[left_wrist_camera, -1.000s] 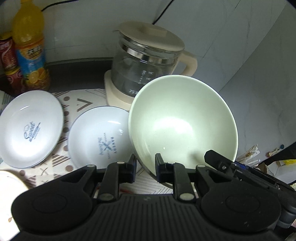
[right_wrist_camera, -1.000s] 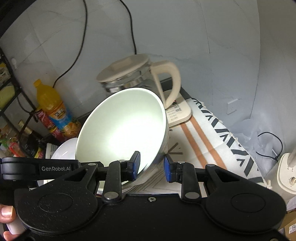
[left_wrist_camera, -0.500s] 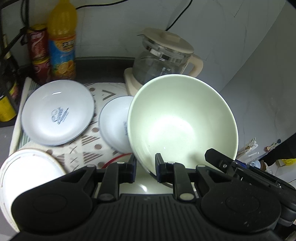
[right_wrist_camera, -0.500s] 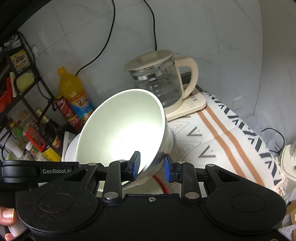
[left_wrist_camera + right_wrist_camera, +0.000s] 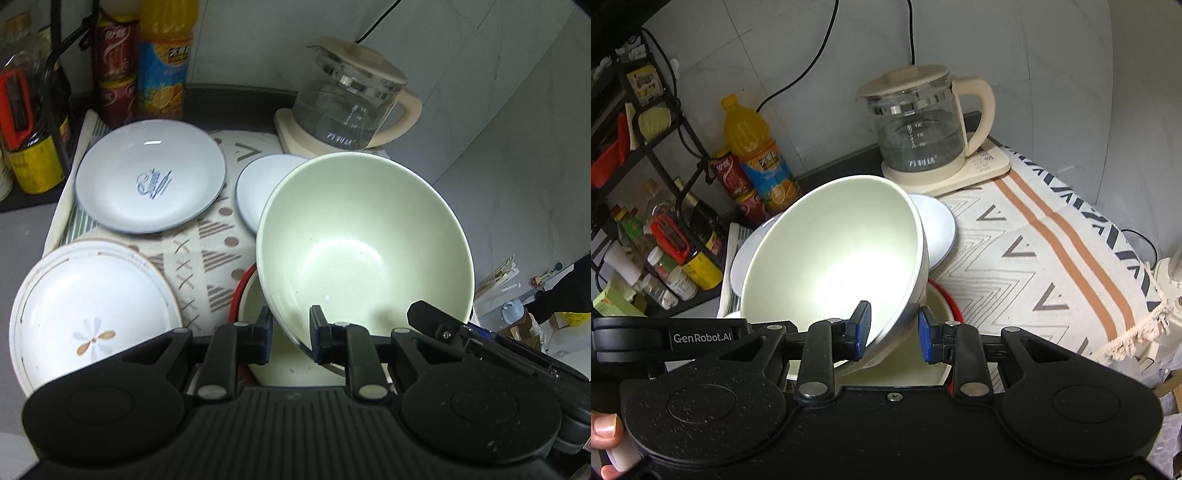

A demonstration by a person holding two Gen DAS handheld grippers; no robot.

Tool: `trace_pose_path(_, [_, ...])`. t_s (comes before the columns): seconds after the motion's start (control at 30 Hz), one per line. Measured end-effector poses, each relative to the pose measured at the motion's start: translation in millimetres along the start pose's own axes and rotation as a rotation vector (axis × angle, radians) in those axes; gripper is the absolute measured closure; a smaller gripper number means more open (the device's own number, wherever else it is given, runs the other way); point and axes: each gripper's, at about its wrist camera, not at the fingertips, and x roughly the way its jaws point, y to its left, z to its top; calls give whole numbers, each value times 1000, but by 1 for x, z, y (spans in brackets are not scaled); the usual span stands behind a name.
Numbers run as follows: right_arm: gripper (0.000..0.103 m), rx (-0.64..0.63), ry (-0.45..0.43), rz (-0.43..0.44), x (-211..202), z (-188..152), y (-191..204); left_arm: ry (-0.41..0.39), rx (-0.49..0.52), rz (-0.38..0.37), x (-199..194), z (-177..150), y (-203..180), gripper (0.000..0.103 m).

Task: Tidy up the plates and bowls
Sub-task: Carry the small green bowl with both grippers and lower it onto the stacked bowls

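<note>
Left wrist view: the flower plate (image 5: 92, 314) now shows left of the left claw (image 5: 290, 334), with the blue plate (image 5: 149, 181) beyond it; a second ago it was mostly cut off. Both claws have lifted back. The left claw is pinched on the green bowl (image 5: 364, 251) rim. The right claw (image 5: 892, 330) looks a little wider than the rim between its pads; I cannot tell if it grips. A red-rimmed bowl (image 5: 288, 363) sits right under, so I think stacking comes next.

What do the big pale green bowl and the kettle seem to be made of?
Pale green bowl: probably glazed ceramic, given its smooth opaque surface with soft glare; melamine can't be excluded. Kettle: clear glass body with printed level marks; its cream lid, handle and base look like matte plastic.
</note>
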Motion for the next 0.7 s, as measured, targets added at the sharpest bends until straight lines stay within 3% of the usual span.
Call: trace_pose_path(0.7, [75,-24,125,-38,35,-15,-1,57,-14,36,25,-8,9,83])
